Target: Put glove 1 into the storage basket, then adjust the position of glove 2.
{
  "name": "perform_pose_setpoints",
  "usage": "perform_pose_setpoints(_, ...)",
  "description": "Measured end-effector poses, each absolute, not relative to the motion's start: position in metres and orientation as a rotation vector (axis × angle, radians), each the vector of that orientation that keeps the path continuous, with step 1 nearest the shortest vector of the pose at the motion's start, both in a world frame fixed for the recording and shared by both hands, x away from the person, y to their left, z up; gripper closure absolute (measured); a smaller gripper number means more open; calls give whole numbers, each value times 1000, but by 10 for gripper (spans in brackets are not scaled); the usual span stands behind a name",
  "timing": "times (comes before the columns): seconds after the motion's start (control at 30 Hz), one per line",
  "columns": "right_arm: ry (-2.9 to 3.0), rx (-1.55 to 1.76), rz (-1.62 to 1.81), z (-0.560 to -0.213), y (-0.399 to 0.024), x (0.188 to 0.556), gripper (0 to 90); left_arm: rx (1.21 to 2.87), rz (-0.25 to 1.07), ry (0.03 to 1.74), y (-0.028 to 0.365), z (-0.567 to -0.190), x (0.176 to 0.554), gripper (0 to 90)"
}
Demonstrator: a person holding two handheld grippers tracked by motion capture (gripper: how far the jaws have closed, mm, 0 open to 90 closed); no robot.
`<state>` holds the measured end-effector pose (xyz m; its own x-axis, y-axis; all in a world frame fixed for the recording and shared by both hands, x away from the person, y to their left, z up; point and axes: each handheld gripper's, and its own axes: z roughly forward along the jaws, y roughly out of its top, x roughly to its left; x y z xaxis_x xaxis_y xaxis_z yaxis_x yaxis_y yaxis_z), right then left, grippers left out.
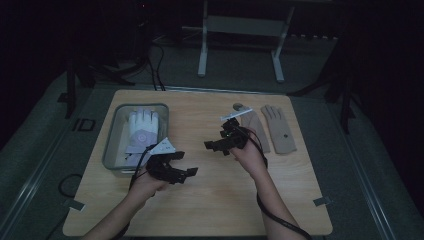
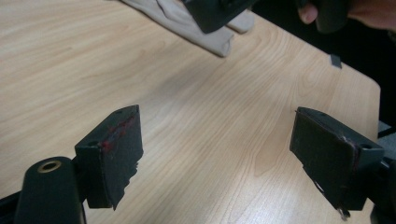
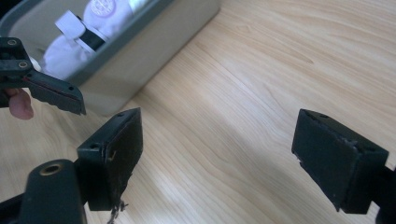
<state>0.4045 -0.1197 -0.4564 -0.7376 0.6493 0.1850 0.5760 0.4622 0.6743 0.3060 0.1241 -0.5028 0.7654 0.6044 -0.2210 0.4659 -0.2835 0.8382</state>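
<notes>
A white glove (image 1: 142,129) lies in a grey bin (image 1: 111,145) at the table's left. Two tan gloves lie flat at the back right, one (image 1: 280,129) in full view, the other (image 1: 256,128) partly behind my right hand. My left gripper (image 1: 186,163) hovers just right of the bin, pointing right, open and empty (image 2: 215,135). My right gripper (image 1: 216,140) hovers mid-table facing it, pointing left, open and empty (image 3: 217,135). The left gripper view has a tan glove (image 2: 187,23) beyond its jaws. The right gripper view has the bin (image 3: 154,51) and white glove (image 3: 93,18) ahead.
The wooden table (image 1: 215,200) has bare board between and in front of the two grippers. Small tape marks sit at its front corners (image 1: 321,201). A white metal stand (image 1: 240,30) is on the floor beyond the table. Black cables trail off behind the bin.
</notes>
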Motion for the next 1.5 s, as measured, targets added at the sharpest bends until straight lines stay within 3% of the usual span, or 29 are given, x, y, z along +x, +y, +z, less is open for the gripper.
perform_pose_setpoints(0.43,2566,1109,1180,-485,-157,390,159,1950,235,766,105,-538,292,173)
perform_pose_setpoints(1.1,2459,1188,1120,-538,-235,347,145,1919,272,790,117,-572,287,158)
perform_pose_setpoints(1.3,2429,1189,1133,-534,-240,353,145,1918,287,805,117,-575,287,142)
perform_pose_setpoints(1.37,2409,1178,1161,-527,-242,359,143,1911,294,823,117,-575,287,73)
perform_pose_setpoints(1.5,2377,1189,1190,-515,-244,371,136,1908,312,834,117,-575,288,70)
